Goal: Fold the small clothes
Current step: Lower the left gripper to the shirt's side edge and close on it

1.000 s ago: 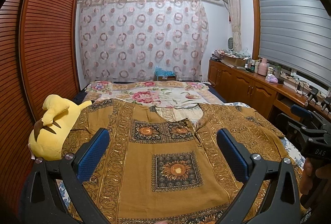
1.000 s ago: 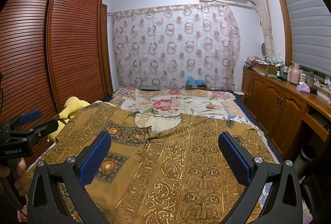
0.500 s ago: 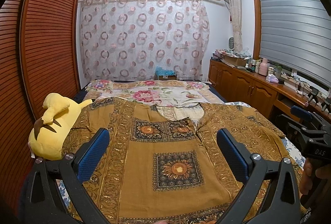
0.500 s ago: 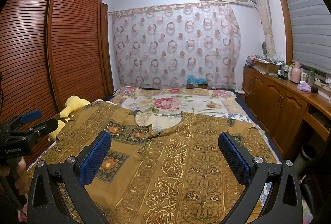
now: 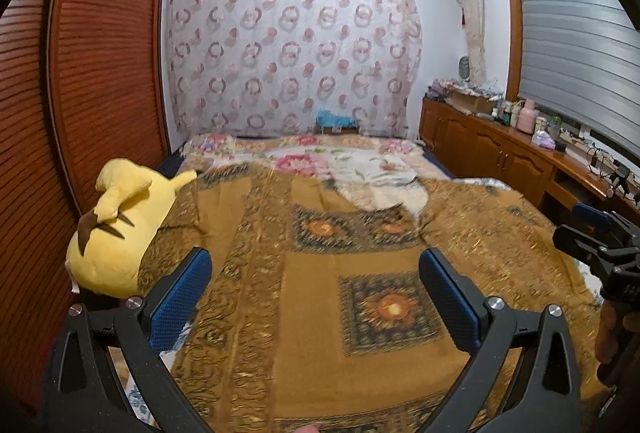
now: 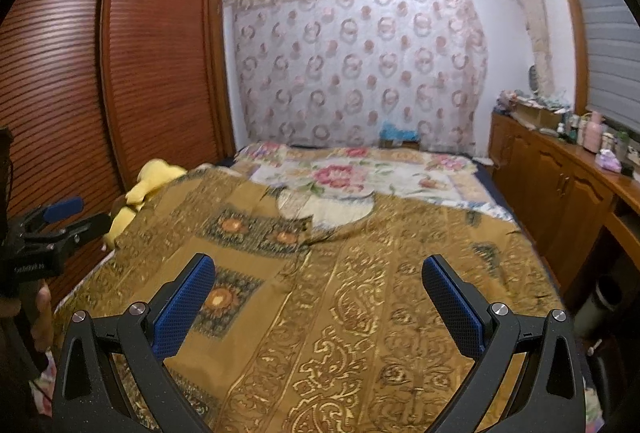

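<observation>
Gold patterned garment (image 5: 320, 273) lies spread flat across the bed (image 6: 360, 173), neckline twd far end. My left claw (image 5: 316, 297) & right claw (image 6: 318, 297) both wide apart above it, holding nothing. Yellow plush toy (image 5: 116, 233) touches garment's left edge.

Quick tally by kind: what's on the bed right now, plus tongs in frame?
Brown patterned garment, spread flat: 1
Yellow plush toy, at the bed's left edge: 1
Floral bedspread: 1
Tongs, both open above the garment: 2 (left tongs, right tongs)
Total: 5
</observation>
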Available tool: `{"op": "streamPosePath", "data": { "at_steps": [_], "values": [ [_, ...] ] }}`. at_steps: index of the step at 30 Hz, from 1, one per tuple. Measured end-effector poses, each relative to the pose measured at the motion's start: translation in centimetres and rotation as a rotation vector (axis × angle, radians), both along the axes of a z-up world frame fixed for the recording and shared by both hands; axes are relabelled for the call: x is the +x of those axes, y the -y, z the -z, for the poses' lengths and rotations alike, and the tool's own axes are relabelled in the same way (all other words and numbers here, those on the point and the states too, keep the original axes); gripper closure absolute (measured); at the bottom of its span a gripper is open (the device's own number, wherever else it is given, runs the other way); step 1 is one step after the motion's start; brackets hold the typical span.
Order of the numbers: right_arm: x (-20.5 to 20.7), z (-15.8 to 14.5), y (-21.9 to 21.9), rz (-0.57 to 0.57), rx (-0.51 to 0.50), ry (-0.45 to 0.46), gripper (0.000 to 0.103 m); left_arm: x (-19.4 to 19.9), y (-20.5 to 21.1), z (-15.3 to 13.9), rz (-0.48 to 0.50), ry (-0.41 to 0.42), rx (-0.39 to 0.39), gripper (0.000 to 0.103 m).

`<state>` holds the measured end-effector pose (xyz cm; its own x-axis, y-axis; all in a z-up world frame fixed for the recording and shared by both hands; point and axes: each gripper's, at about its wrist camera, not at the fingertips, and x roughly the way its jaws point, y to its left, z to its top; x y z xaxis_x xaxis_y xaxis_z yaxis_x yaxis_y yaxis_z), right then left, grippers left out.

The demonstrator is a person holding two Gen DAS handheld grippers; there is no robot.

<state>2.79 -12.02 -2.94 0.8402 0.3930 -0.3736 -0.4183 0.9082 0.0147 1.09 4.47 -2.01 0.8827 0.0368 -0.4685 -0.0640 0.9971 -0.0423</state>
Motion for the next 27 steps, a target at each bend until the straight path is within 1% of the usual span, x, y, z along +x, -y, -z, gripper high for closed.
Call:
{"op": "streamPosePath", "data": {
  "at_steps": [5, 11, 14, 16, 20, 21, 25, 27],
  "values": [
    [1.3, 0.6, -1.2, -0.051, -0.033, -0.047, 0.000, 0.6, -3.2, 1.7, -0.023, -0.059, -0.015, 0.000],
    [2.8, 0.7, -2.2, -0.100, -0.093, -0.090, 0.000, 0.9, -6.6, 2.9, -0.081, -0.105, 0.019, 0.000],
    [3.3, 0.7, -2.6, -0.137, -0.112, -0.113, 0.000, 0.9, -8.2, 3.4, -0.094, -0.123, 0.020, 0.000],
    [3.5, 0.6, -2.9, -0.195, -0.117, -0.139, 0.000, 1.1, -9.4, 3.9, -0.093, -0.139, 0.003, 0.000],
    [3.9, 0.5, -3.5, -0.257, -0.146, -0.172, 0.000, 1.4, -11.7, 4.9, -0.060, -0.179, -0.073, 0.000],
    [4.0, 0.5, -3.6, -0.266, -0.155, -0.180, 0.000, 1.6, -12.2, 5.1, -0.063, -0.188, -0.083, 0.001],
    [5.2, 0.5, -3.6, -0.286, -0.188, -0.221, 0.000, 2.1, -13.2, 5.7, -0.071, -0.221, -0.060, 0.007],
    [5.9, 0.5, -3.6, -0.289, -0.196, -0.243, 0.000, 2.5, -13.7, 6.2, -0.064, -0.245, -0.048, 0.013]
  ]
}}
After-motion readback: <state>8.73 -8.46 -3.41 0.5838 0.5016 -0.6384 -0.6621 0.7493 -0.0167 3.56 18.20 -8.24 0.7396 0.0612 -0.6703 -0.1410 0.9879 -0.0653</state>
